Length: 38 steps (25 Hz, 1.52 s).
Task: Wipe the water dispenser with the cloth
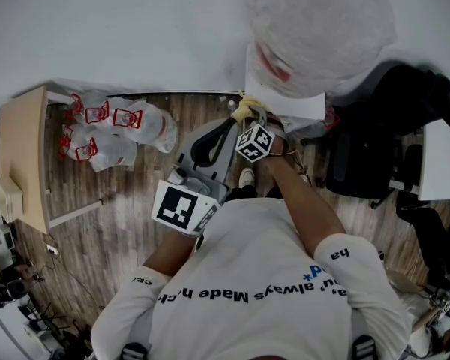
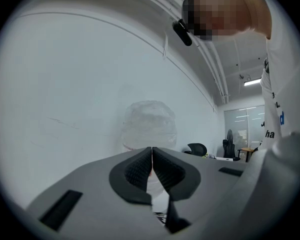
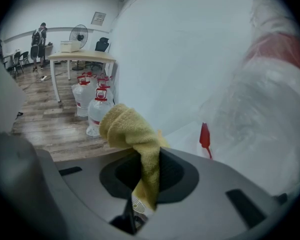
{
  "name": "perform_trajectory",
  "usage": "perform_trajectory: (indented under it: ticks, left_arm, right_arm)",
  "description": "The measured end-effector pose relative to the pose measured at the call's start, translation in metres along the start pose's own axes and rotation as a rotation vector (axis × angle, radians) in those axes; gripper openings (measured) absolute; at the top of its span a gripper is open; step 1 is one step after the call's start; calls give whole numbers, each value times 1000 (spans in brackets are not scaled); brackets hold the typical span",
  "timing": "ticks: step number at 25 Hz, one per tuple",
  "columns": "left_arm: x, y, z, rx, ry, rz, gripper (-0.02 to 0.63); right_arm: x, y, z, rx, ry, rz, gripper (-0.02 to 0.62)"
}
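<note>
the water dispenser (image 1: 285, 100) stands against the white wall (image 1: 135, 28), upright, so the head view looks down its long axis. only its white top edge shows there. the rest sits under its bottle (image 1: 319, 25), which is wrapped in cloudy film with a red band. whether the bottle holds water cannot be told through the wrap. in the right gripper view the dispenser is blurred and cut off at the right edge, with a small red tap showing on its white front.

the yellow cloth (image 3: 132, 134) is clamped between the jaws of the right gripper (image 3: 147, 159), its loose end bunched above them and pointing toward the dispenser. in the head view only a yellow tuft shows past that gripper, just beside the dispenser's near corner.

the left gripper (image 2: 152, 154) has its jaws pressed together with nothing between them. it points up at the bottle, held back from the dispenser.

farther left, several water jugs (image 1: 116, 130) with red caps and labels stand on the wood floor (image 1: 120, 201) beside a pale table (image 1: 22, 156). their fill level is unclear. a black office chair (image 1: 390, 126) stands to the dispenser's right.
</note>
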<state>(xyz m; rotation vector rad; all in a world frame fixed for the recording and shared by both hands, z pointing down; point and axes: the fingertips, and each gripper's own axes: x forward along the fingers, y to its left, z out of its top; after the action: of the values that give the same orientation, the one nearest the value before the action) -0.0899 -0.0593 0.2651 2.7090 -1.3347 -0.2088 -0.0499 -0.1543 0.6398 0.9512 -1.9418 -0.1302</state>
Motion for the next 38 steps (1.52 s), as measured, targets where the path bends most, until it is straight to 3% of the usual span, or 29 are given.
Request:
perform_trajectory:
  ticks: [9,17,28,38]
  left_arm:
    - [4,-4,2,-1,-7,-16,23]
    - [11,-6,0,-4,-2,-30,23]
    - [18,-4,-2,-5,8,-31,23]
    - [20,-5,-3,-4,10,-31,23]
  right_arm:
    - [-16,-33,21,-8,-68,-102,59]
    - [-17,-68,16,-8,-63,-174,60]
    - [0,-77,-17,-6,5,-167,59]
    - [12,-71,-23,18,21,-98,58]
